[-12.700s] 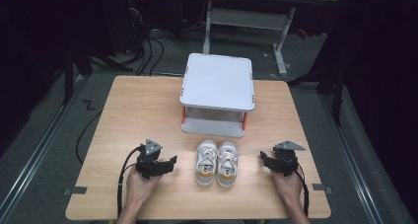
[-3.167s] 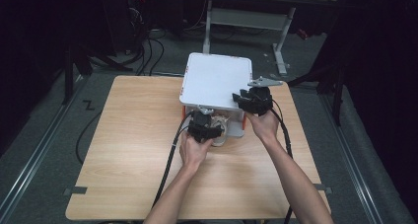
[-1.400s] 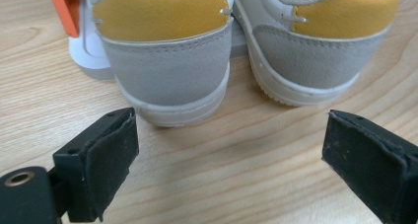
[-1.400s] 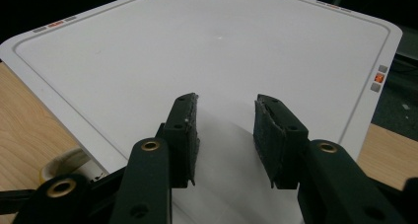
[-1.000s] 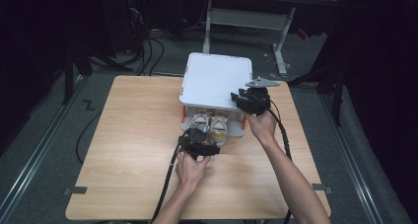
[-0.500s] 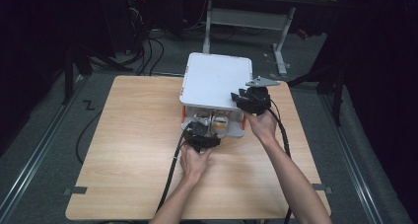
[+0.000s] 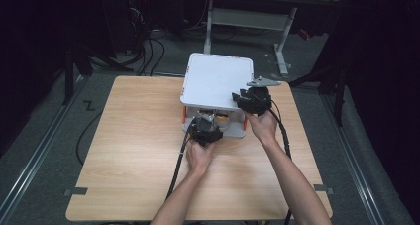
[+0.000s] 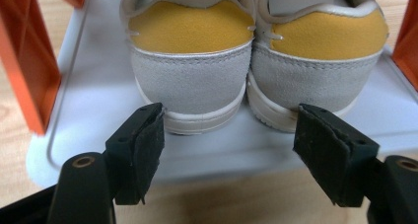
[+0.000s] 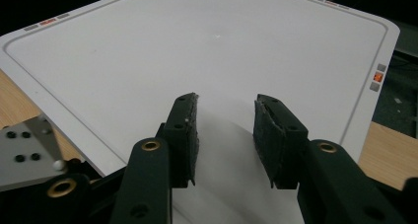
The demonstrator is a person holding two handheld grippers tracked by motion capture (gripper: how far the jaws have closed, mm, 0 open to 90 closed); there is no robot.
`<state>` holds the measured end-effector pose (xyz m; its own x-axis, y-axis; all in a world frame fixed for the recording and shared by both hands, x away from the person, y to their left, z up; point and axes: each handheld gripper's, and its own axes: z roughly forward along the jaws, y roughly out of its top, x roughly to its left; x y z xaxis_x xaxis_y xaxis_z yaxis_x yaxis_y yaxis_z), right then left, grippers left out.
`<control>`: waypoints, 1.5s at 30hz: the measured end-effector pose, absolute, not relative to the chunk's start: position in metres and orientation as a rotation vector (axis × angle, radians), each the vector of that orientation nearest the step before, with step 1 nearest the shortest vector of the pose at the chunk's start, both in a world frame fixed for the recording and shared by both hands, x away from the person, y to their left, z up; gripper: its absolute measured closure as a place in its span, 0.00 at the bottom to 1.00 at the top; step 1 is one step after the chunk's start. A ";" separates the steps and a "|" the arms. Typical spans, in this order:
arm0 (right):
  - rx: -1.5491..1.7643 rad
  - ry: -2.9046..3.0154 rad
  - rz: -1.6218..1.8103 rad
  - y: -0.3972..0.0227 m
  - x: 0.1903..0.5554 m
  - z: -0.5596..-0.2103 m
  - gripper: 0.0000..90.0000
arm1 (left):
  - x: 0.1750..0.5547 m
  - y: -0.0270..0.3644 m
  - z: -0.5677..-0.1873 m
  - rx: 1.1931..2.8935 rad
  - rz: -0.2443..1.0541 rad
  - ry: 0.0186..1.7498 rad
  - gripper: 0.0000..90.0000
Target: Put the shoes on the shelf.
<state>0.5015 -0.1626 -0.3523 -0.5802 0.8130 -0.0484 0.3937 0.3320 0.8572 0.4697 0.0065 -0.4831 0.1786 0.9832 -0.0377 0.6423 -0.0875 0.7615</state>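
Note:
A pair of grey suede shoes with yellow heel collars, left shoe (image 8: 190,71) and right shoe (image 8: 315,56), stands heels toward me on the lower white tray (image 8: 98,86) of a small shelf. My left gripper (image 8: 231,145) is open right in front of the heels. Its jaws have just been closing, and nothing is between the pads. In the high view this left gripper (image 7: 205,122) is at the shelf's front opening, with the shoes (image 7: 221,119) partly hidden behind it. My right gripper (image 9: 226,130) hovers partly open over the shelf's white top plate (image 9: 222,46), near its front right corner (image 7: 238,97).
The shelf (image 7: 215,79) stands at the far middle of the wooden table (image 7: 129,136) on orange posts (image 8: 24,61), which flank the shoes closely. Cables trail from both grippers toward the table's near edge. Beyond the table are a dark floor and desk legs.
My left gripper has moved forward from the table to the shelf's front, now covering the shoes' heels in the high view. The right gripper has stayed on the top plate.

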 end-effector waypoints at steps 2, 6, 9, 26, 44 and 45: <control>1.064 2.125 1.172 -0.162 0.501 -0.352 0.68 | 0.475 0.006 -0.481 1.831 0.662 1.526 0.31; 1.062 2.123 1.168 -0.162 0.501 -0.352 0.68 | 0.478 0.003 -0.482 1.824 0.650 1.544 0.30; 1.059 2.122 1.168 -0.162 0.501 -0.352 0.68 | 0.478 0.005 -0.483 1.837 0.669 1.527 0.32; 1.064 2.123 1.171 -0.163 0.502 -0.352 0.64 | 0.430 0.053 -0.445 1.833 0.609 1.323 0.32; 1.076 2.113 1.250 -0.194 0.467 -0.333 0.55 | 0.389 0.106 -0.403 1.816 0.541 1.215 0.30; 1.076 2.111 1.254 -0.197 0.464 -0.333 0.55 | 0.386 0.109 -0.401 1.815 0.539 1.213 0.30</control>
<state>0.4635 -0.1965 -0.3329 -0.5903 0.8071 0.0059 0.3912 0.2797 0.8768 0.3863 0.1086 -0.4011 0.4329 0.8952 -0.1056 0.5219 -0.1535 0.8391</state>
